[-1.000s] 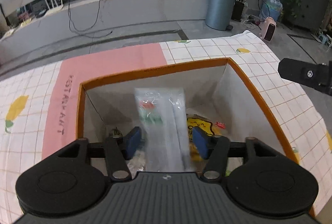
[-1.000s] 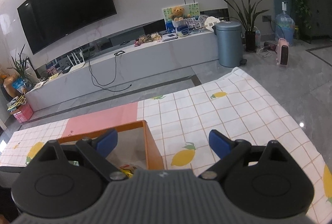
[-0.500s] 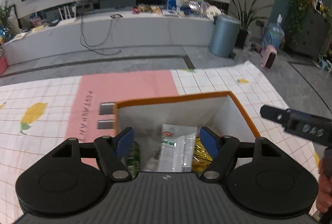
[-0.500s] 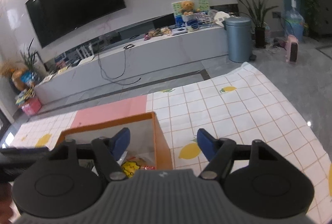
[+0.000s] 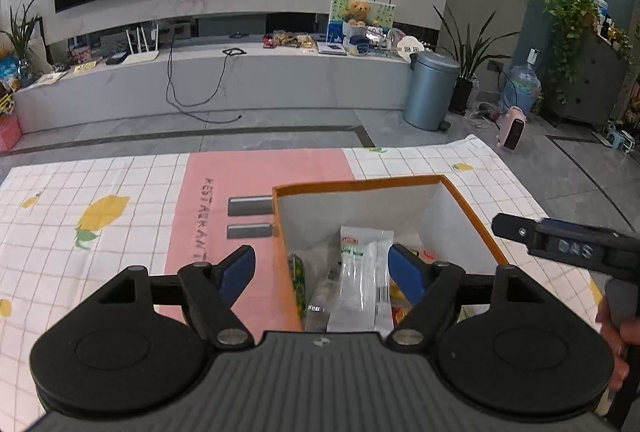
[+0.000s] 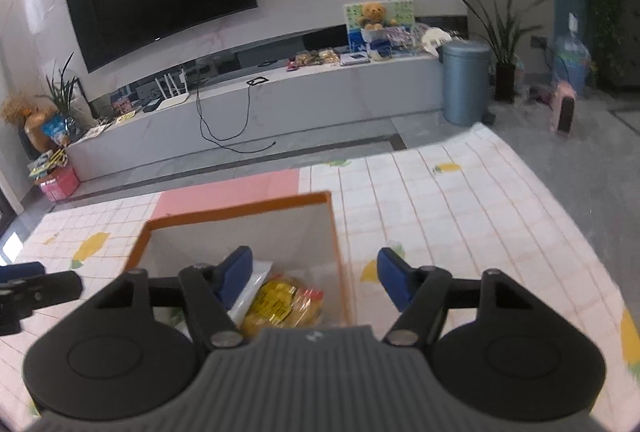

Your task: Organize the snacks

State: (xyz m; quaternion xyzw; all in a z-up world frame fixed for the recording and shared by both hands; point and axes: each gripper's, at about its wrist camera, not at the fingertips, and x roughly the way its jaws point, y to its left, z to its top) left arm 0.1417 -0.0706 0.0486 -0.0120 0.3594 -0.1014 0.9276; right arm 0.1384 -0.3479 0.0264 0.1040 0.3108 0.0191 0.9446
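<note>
**Snacks boxed, claws pulling clear**

Packets sit inside the orange box on the counter, clear wrapper leaning upright. Left claw and right claw are both opening, empty (nothing gripped). Next calls for finding any remaining snack.

Orange-rimmed white box, yellow packet, seemingly lemon-printed checked cloth with pink band.

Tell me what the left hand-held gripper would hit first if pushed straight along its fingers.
Probably the clear snack packet standing in the orange-rimmed box. The left hand-held gripper, jaws opening with nothing gripped, straddles the box's left wall, so that wall's rim might catch its left finger first; depth is unclear.
</note>
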